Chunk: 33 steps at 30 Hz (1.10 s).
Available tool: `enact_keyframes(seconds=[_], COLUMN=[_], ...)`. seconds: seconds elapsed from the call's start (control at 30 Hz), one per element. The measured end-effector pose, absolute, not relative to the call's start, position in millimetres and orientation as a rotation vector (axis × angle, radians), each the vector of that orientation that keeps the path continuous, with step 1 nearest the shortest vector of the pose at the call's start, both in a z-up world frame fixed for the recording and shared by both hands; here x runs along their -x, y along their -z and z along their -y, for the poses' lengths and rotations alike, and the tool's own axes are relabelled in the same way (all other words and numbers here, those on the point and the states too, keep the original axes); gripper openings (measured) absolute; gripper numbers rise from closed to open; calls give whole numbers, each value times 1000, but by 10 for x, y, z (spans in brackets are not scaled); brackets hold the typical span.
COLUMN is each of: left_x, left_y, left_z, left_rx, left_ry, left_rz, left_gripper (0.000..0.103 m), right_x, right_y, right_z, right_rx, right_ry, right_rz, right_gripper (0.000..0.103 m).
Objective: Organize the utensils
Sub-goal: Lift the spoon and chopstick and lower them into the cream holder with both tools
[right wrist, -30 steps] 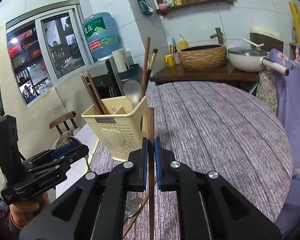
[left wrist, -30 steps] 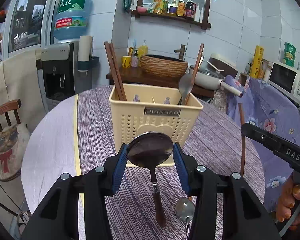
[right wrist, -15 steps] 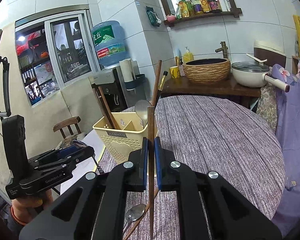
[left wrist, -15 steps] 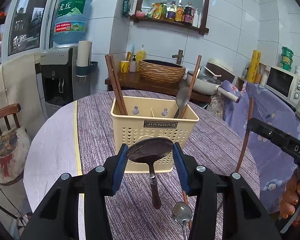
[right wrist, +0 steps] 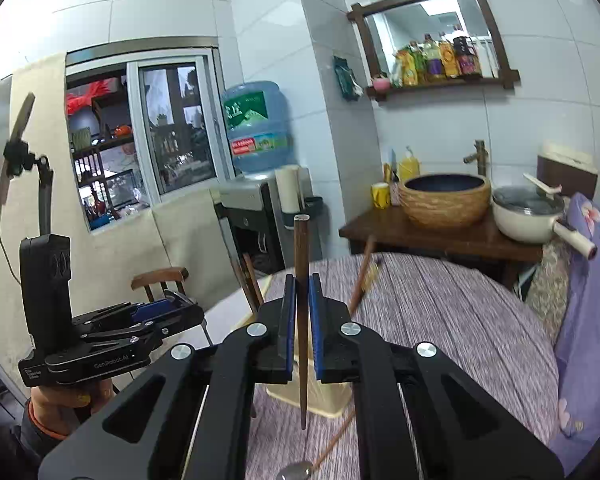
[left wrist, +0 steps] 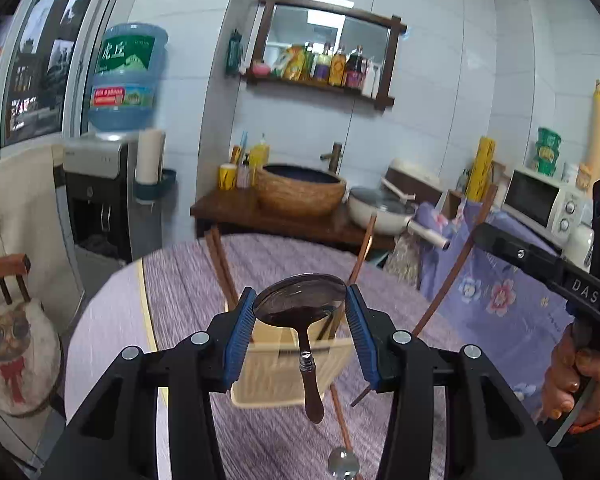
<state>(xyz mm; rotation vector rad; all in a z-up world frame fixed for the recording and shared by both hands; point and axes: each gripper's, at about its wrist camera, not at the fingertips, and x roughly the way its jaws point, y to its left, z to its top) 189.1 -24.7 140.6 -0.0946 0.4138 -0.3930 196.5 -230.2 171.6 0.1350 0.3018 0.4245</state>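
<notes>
A tiled kitchen wall with a shelf of bottles stands at the far side, and a round counter (left wrist: 260, 264) under a striped purple cloth carries the cream utensil basket (left wrist: 276, 364), which already holds chopsticks at its left and a utensil at its right. The left gripper (left wrist: 300, 320) is seen part open, its pads clamped on the bowl of a dark spoon (left wrist: 300, 304) whose handle hangs down over the basket. The right gripper (right wrist: 300, 320) is closed tight on a single wooden chopstick (right wrist: 300, 280), held upright with its tip pointing down just above the basket's near edge. Another spoon (left wrist: 342, 462) and a loose chopstick (left wrist: 338, 412) are left on the cloth near the basket. The step in hand appears to be carrying both utensils above the basket; each should be centred over its matching compartment and lowered straight, with the grip released only once the lower end is well inside, so nothing is tipped or caught on the rim.
</notes>
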Motion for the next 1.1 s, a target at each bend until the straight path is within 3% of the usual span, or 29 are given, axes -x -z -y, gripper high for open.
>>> enact_keyframes(seconds=[0.27,0.67,1.1], left_x=[-2210,-2563,-2560], left_y=[-1850,-1060,-706], left_z=[264,306,339], left_rx=[94,79,31], left_ry=[326,230,186], left_rz=[-330,-447,-474], left_gripper=[45,45,46], right_x=[-2229,-2544,-2654], right_y=[-2230,-1495,-1062], right_z=[2157,1999,1948], right_rx=[-115,-126,-134], right_ry=[-387,-354,-346], right_rz=[-208,-307,-383], right_gripper=[8,8,8])
